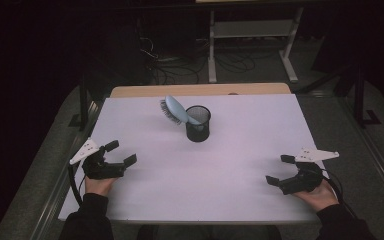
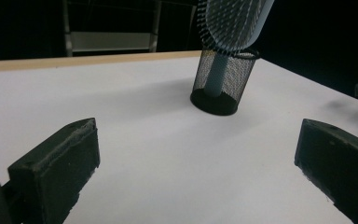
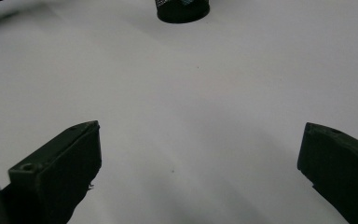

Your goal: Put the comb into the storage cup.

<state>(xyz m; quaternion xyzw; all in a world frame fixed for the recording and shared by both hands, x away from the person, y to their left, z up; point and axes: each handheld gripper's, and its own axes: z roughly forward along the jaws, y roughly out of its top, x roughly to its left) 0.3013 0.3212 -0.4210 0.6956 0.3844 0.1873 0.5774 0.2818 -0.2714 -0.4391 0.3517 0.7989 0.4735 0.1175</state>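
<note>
Nearest the camera, two hands come in over the near edge of the table, each with a gripper. Toward the near left corner sits the left gripper, jaws spread wide with nothing between them, aimed forward and inward across the white top. Toward the near right corner the right gripper is posed the same way, jaws wide apart and empty, aimed inward to the left. Both are low over the surface and well apart from each other.

Farther on, around the middle of the table and nearer its far edge, stands a black mesh cup, upright. A light blue hairbrush stands in it handle-down, its head leaning out over the cup's left rim, bristles facing left and downward.

Judging by looks, the brush is light, stiff plastic with a smooth back that may slip; the neck just above the rim seems the best place to pinch. The cup looks light and easily tipped, so steadying its wall with the other gripper would be wise.
</note>
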